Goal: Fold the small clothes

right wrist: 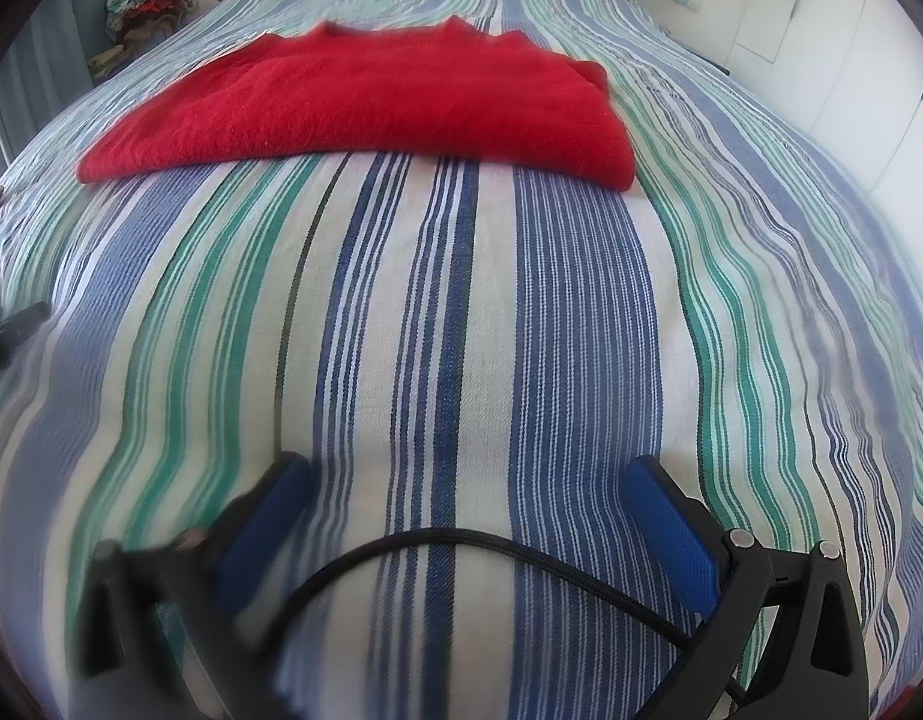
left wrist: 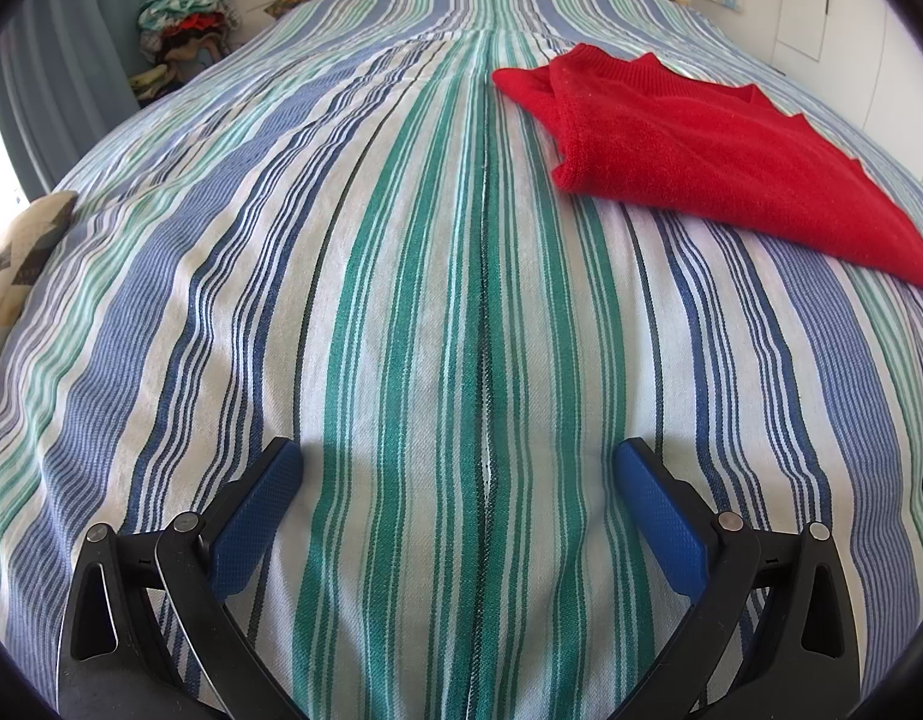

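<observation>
One folded red knitted sweater (left wrist: 701, 162) is counted on one blue, green and white striped bedspread (left wrist: 401, 300). Two black grippers with blue pads are seen: left gripper (left wrist: 459, 462), right gripper (right wrist: 466, 477). One heap of mixed clothes (left wrist: 182, 24) is noted.

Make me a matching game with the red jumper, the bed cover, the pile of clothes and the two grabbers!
Things:
1. red jumper
2. bed cover
3. pile of clothes
4. left gripper and right gripper

States:
A. striped blue, green and white
B. open, holding nothing
C. folded, lying on the bed
D. heaped beside the bed, far corner

Pairs: 1-C, 2-A, 3-D, 4-B
</observation>
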Available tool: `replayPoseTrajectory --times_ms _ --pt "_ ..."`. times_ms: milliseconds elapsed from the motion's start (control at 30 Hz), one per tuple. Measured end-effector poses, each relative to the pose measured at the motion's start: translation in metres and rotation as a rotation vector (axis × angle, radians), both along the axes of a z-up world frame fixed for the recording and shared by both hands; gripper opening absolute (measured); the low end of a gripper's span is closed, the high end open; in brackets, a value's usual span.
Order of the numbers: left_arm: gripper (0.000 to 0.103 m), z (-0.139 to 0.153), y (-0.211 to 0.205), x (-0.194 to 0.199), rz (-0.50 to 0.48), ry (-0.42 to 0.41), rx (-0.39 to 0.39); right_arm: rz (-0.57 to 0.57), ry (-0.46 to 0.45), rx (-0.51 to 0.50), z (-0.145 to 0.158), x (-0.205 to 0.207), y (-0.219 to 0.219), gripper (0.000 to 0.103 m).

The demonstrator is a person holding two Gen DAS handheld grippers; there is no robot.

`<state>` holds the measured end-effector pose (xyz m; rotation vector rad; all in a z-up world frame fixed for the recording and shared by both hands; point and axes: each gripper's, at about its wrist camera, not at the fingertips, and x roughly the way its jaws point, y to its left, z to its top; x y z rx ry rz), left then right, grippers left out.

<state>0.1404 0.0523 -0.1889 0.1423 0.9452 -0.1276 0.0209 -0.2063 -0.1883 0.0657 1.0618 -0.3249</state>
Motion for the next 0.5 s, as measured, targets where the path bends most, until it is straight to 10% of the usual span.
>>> replayPoseTrajectory --times_ms 500 --pt "0.102 0.0000 0.0002 -0.0002 0.000 0.000 -0.001 0.000 0.003 -0.003 0.0002 0.0006 0.0006 0.102"
